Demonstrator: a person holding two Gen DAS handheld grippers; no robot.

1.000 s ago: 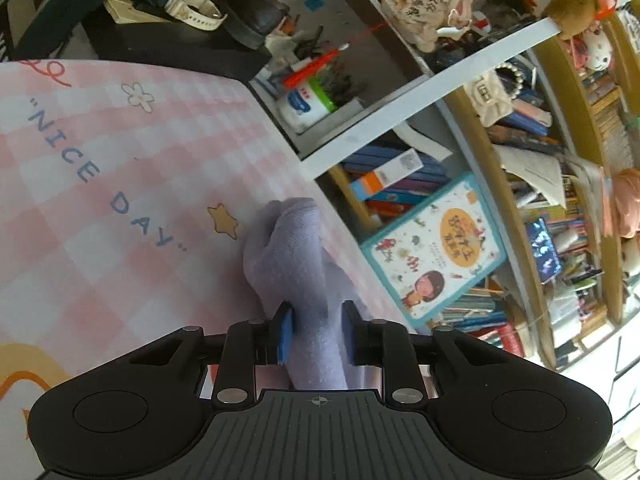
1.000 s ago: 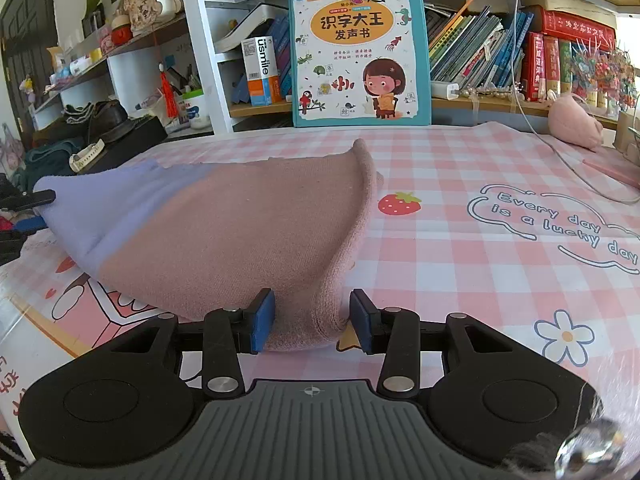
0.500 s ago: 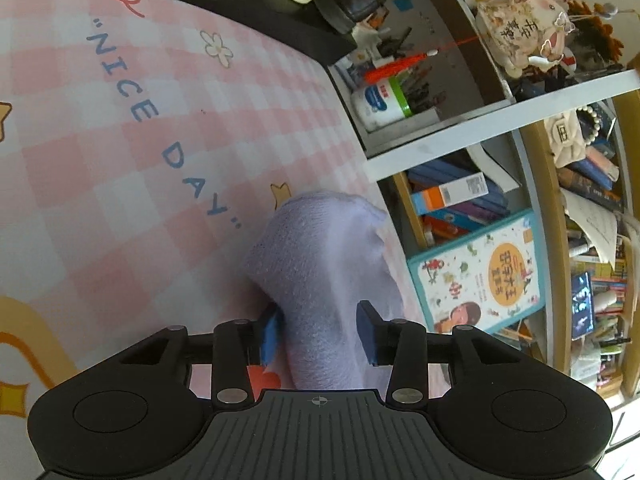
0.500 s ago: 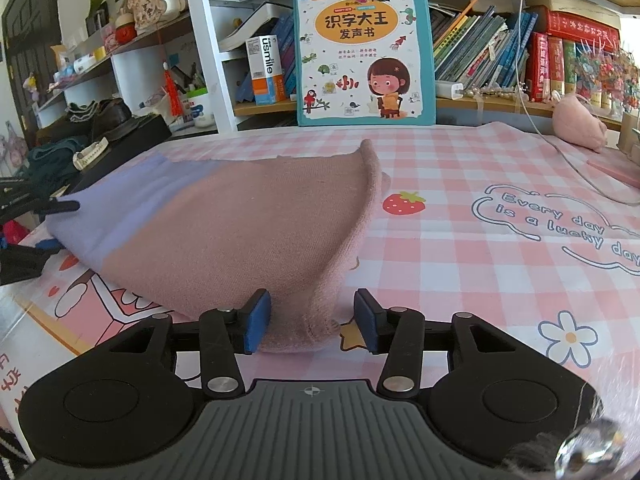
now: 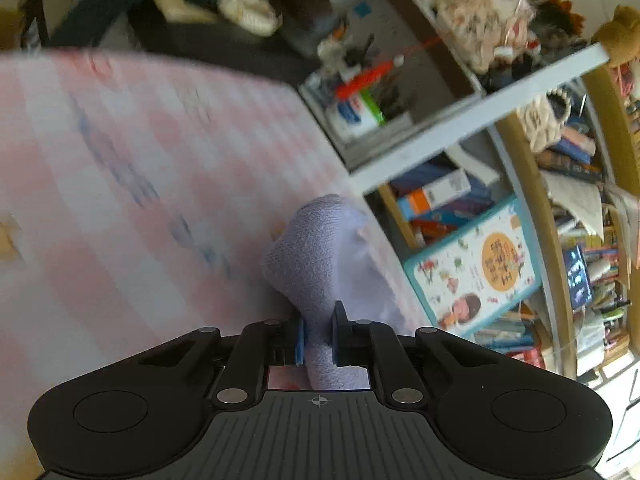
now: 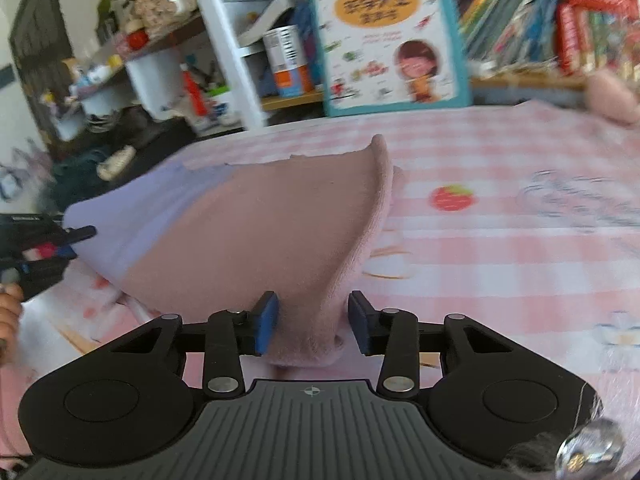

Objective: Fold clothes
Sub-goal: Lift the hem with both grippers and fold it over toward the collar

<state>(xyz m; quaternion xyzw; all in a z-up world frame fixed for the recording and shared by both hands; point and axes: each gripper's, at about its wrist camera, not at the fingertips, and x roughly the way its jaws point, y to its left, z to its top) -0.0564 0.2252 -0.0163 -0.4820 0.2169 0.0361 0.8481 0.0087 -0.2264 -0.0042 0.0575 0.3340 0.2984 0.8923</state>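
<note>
A pink garment (image 6: 260,232) with a lilac end (image 5: 320,248) lies on the pink checked tablecloth (image 6: 500,260), stretched between both grippers. My left gripper (image 5: 319,336) is closing its jaws and its blue pads squeeze a bunched fold of the lilac end. It also shows at the left edge of the right wrist view, as the left gripper (image 6: 76,244) against that lilac end. My right gripper (image 6: 314,326) has the folded pink corner between its pads. Its jaws are closing, with a thin gap still visible at the right pad.
A shelf unit runs along the table's far edge, with a teal picture book (image 6: 384,32) leaning on it and a pen holder (image 5: 360,108). Dark clothes and shoes (image 5: 224,12) lie beyond the table's end. A pink plush (image 6: 612,96) sits at the far right. A hand (image 6: 8,312) holds the left gripper.
The left jaws widened around the lilac end, then pinched it tightly. The right jaws narrowed slightly around the pink corner. The garment now stands tauter and higher between the grippers.
</note>
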